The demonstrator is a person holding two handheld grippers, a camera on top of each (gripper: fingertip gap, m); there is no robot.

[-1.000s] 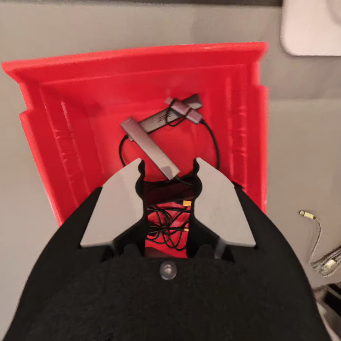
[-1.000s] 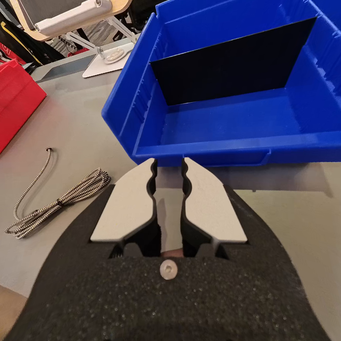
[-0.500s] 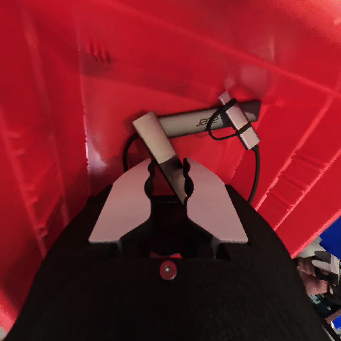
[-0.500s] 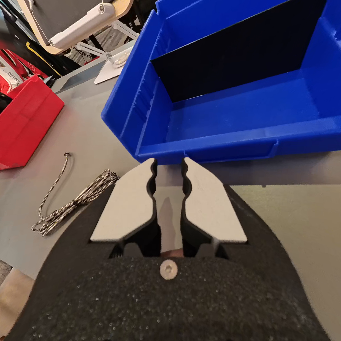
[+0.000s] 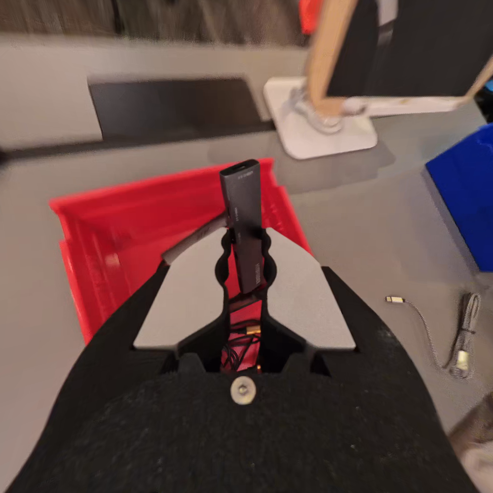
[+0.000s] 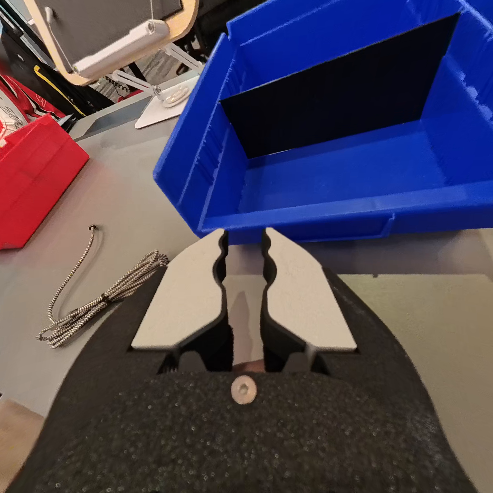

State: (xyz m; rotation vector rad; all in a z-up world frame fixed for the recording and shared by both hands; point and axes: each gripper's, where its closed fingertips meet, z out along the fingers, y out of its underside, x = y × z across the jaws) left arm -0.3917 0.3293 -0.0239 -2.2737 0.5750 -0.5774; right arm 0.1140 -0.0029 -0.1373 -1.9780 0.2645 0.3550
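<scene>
Left wrist view only: left gripper (image 5: 245, 232) is clamped on a dark grey USB hub (image 5: 243, 213), fingers pinching its lower half, its top end sticking up and out past the tips, tilted a bit left. Hub hangs above the red bin (image 5: 149, 213), w/ thin black cables (image 5: 237, 349) and a gold plug seen in the bin through the gap between the fingers; a 2nd grey bar (image 5: 202, 234) pokes out just left of the hub, partly hidden by the left finger. Frame is blurry. Right of the bin on the grey table (image 5: 360, 240): a braided cable (image 5: 464, 333) w/ silver plug, well apart from the bin; a blue bin corner (image 5: 466, 208) at far right; white stand base (image 5: 325, 133) behind. Right wrist view only: right gripper (image 6: 245, 234) holds nothing, fingers parted w/ a narrow gap, tips just at the near front lip of the blue bin (image 6: 333, 186), which has a black divider (image 6: 333, 106) across it. Gripper is low over the table, pointing fwd & slightly down. To its left lies the braided cable (image 6: 106, 296), coiled; red bin (image 6: 34, 181) farther left.
</scene>
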